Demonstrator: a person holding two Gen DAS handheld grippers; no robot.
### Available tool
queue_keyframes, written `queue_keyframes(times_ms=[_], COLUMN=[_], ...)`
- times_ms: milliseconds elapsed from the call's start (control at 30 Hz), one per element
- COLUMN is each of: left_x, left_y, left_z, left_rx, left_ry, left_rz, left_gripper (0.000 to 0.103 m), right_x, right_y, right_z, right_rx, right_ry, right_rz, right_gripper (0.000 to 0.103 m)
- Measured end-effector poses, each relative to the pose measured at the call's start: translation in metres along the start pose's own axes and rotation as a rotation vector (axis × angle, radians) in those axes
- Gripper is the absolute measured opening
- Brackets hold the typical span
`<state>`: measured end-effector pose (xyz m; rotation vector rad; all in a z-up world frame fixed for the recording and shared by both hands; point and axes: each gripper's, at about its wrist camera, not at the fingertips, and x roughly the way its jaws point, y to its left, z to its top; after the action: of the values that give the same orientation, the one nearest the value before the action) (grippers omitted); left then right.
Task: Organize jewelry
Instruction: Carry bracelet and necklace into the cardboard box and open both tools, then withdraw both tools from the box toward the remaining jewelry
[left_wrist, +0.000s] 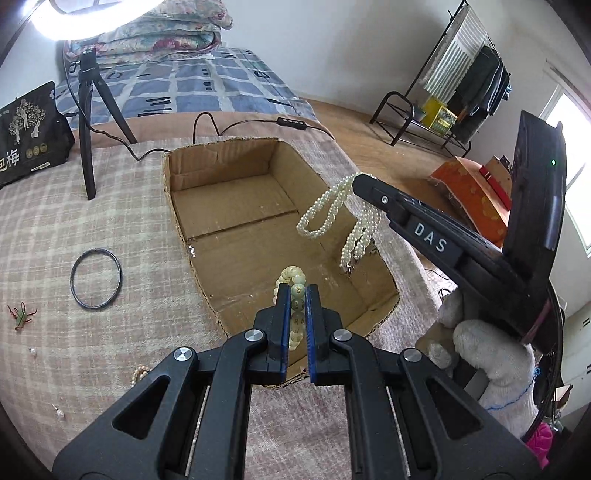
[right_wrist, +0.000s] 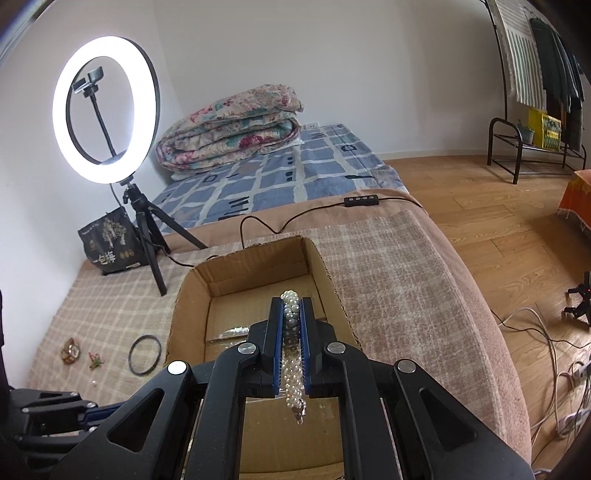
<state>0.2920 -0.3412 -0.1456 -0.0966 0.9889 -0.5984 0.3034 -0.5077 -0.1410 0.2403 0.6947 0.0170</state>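
Cardboard box (left_wrist: 236, 236) at frame centre is receiving jewelry: left tongs (left_wrist: 298, 295) are clamping a bead bracelet (left_wrist: 293, 280), right tongs (right_wrist: 291, 314) pinching a pearl strand (right_wrist: 291, 373), both above it. Next, I judge: releasing inside.

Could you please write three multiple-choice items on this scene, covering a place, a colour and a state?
1. Where does the black ring lie?
A. inside the cardboard box
B. on the checked blanket beside the box
C. on the floor

2. What colour is the pearl necklace?
A. white
B. red
C. blue

3. What is the left gripper doing?
A. open, holding nothing
B. shut on the beaded bracelet
C. shut on the black ring

Answers: 1 B, the ring rests on the blanket left of the box. 2 A, its beads look white. 3 B, beads sit between its jaws.
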Motion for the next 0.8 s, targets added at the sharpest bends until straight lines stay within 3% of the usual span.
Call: queue_keyframes(times_ms=[267,300,333,400,433,800], left_x=[-0.001,-0.003,-0.004,-0.007,-0.009,-0.031], left_y=[-0.001,-0.002,-0.003,-0.004,-0.004,0.003], left_z=[-0.002,-0.002,-0.003,-0.003,-0.004,-0.009], left_rx=[0.023,0.032,0.041,0.051,0.057,0.080], left_ry=[-0.006,-0.007,-0.008,-0.009,-0.020,-0.039], left_rz=[-0.015,-0.012,-0.006,-0.002,0.001,0.036], left_gripper=[0.005,0.005,0.009,0.035,0.048,0.049], right_x=[0.007,0.006,0.006,0.002,-0.001,-0.020], right_y=[0.008,0.009,0.010,0.011,0.011,0.021], right_z=[0.003,0.004,0.004,0.006,0.007,0.016], right_rx=[-0.007,-0.008,-0.007,-0.002,0.000,-0.007], right_ry=[0.006,0.008,0.008,-0.014,-0.033,-0.056], right_rz=[-0.007,-0.012,-0.022,-0.060,-0.080,-0.152], right_gripper=[0.009,0.020,0.042,0.072,0.077,0.081])
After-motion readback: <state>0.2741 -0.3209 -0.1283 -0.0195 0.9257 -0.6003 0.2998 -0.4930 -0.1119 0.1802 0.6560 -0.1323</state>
